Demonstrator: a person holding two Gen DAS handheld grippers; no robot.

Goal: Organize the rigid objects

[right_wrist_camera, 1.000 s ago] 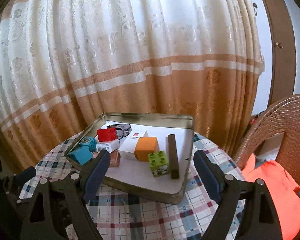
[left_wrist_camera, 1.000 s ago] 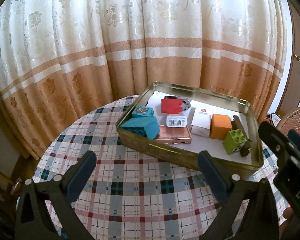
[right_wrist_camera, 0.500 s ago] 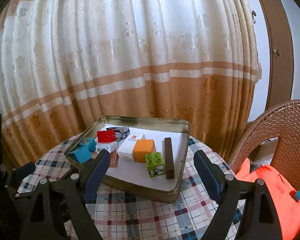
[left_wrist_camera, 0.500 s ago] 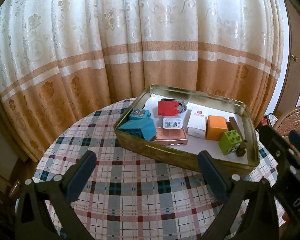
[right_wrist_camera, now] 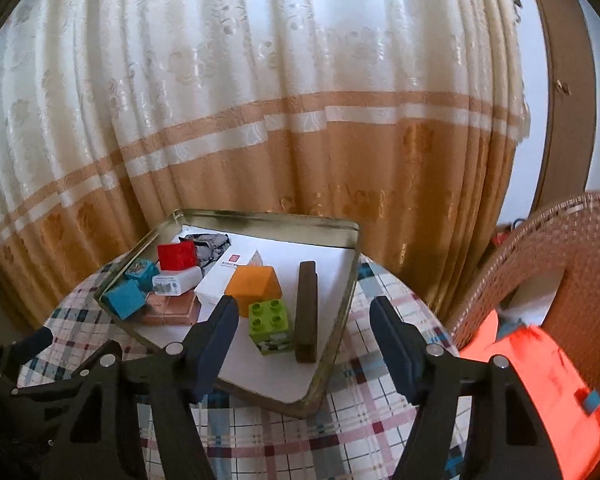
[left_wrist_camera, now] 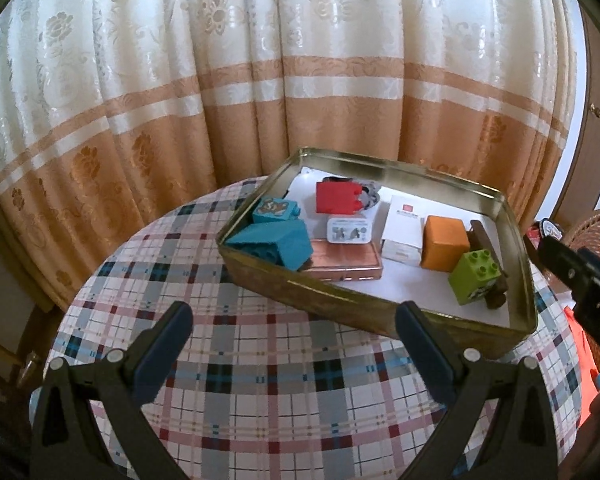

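A gold tin tray (left_wrist_camera: 364,312) (right_wrist_camera: 332,356) on the plaid table holds teal blocks (left_wrist_camera: 278,242), a red block (left_wrist_camera: 336,198), a small white case (left_wrist_camera: 348,231), a copper case (left_wrist_camera: 344,262), a white box (left_wrist_camera: 402,228), an orange cube (left_wrist_camera: 444,242) (right_wrist_camera: 256,286), a green brick (left_wrist_camera: 474,276) (right_wrist_camera: 270,326) and a brown bar (right_wrist_camera: 306,310). My left gripper (left_wrist_camera: 292,336) is open and empty in front of the tray. My right gripper (right_wrist_camera: 304,328) is open and empty, above the tray's near right corner, with the green brick and bar between its fingers in view.
A patterned curtain (left_wrist_camera: 260,80) hangs close behind the round table (left_wrist_camera: 260,380). A wicker chair (right_wrist_camera: 560,248) with an orange garment (right_wrist_camera: 540,372) stands at the right. The right gripper's body (left_wrist_camera: 580,280) shows at the right in the left wrist view.
Both grippers have drawn back and risen slightly from the tray. The right gripper has shifted so the green brick and bar now sit between its fingers. Nothing was grasped.
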